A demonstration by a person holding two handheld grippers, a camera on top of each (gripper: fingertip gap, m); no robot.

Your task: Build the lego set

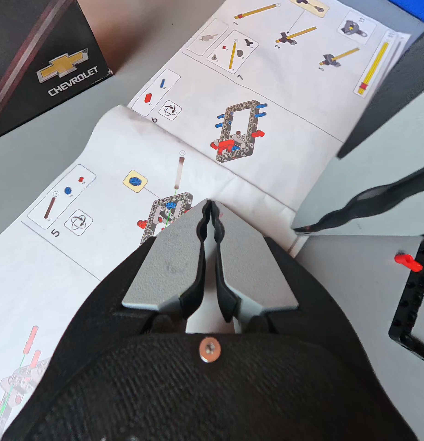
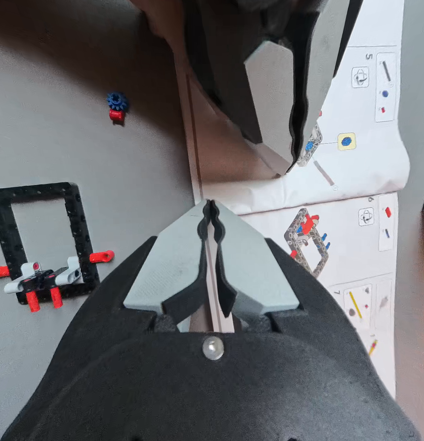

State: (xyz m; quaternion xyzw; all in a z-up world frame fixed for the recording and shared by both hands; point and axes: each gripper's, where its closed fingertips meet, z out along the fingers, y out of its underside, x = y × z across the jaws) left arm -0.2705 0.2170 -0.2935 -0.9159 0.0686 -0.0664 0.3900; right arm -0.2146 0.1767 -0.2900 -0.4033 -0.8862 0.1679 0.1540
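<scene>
A black rectangular lego frame (image 2: 42,236) lies on the grey table at the left of the right wrist view, with red pins (image 2: 101,256), white connectors and a black cross piece at its lower end. Its corner and one red pin (image 1: 408,262) show at the right edge of the left wrist view. A blue gear (image 2: 117,100) and a red bush (image 2: 116,115) lie loose beyond the frame. My left gripper (image 1: 209,202) is shut and empty over the open instruction booklet (image 1: 265,114). My right gripper (image 2: 209,202) is shut and empty, between the frame and the booklet (image 2: 349,191).
A black lego box (image 1: 46,64) stands at the upper left of the left wrist view. The left gripper (image 2: 294,164) reaches in from the top of the right wrist view. The right gripper (image 1: 299,229) reaches in from the right of the left wrist view.
</scene>
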